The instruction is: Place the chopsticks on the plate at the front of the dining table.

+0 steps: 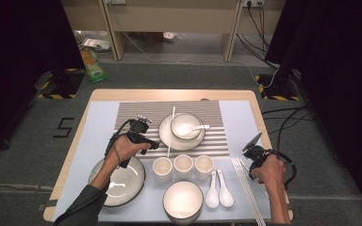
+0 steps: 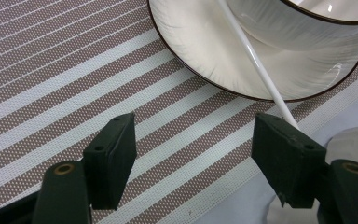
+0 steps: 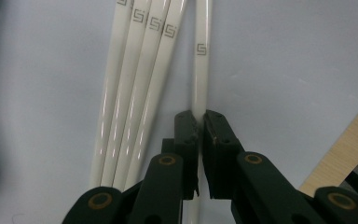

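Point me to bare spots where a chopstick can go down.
Free: striped mat left of the plate, and blue cloth right of the mat. Crowded: front row of cups, spoons and chopstick bundle. Right tongs grip one chopstick.

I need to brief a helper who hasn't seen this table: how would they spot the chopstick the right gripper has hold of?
Go to the blue mat's near right corner, where white chopsticks lie side by side. The right gripper is shut on the single chopstick slightly apart, at the right of the four touching ones in the right gripper view.

Bright overhead light on table, dark surroundings, soft shadows, glare on glazed crockery, slight softness.
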Tool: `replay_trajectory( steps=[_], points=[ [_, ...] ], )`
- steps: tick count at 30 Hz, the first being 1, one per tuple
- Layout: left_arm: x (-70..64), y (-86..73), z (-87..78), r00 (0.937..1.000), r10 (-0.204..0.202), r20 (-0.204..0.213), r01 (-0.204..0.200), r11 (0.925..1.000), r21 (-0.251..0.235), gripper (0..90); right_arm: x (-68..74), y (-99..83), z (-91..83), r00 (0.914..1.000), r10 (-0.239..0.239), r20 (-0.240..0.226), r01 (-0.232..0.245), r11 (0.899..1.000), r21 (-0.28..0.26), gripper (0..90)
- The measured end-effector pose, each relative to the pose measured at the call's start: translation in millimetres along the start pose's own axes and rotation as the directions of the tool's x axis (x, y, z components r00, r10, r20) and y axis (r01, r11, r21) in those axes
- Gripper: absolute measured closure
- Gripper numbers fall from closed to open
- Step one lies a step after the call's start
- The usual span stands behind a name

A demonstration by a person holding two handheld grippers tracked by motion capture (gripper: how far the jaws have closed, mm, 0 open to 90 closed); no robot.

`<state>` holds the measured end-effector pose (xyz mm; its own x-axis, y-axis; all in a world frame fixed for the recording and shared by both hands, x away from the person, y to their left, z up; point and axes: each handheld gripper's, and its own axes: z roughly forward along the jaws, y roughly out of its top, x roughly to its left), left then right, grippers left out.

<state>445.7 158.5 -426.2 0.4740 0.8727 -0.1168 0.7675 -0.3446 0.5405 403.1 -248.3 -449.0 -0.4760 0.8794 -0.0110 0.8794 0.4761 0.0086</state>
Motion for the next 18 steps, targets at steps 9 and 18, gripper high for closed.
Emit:
replay_trajectory(
  steps=[9, 18],
  points=[
    [2.4, 2.1, -3.7, 1.0, -0.003, 0.0, 0.003, 1.0, -0.009, 30.0, -11.7, -8.4, -4.4, 0.9989, 0.004, -0.046, -0.007, 0.998, -0.06, 84.6],
    [0.6, 3.1, -5.8, 1.0, 0.001, 0.007, -0.001, 0.9999, -0.014, 29.9, -15.9, -13.3, -28.0, 0.9981, -0.008, -0.062, -0.001, 0.99, -0.141, 84.7]
  ],
)
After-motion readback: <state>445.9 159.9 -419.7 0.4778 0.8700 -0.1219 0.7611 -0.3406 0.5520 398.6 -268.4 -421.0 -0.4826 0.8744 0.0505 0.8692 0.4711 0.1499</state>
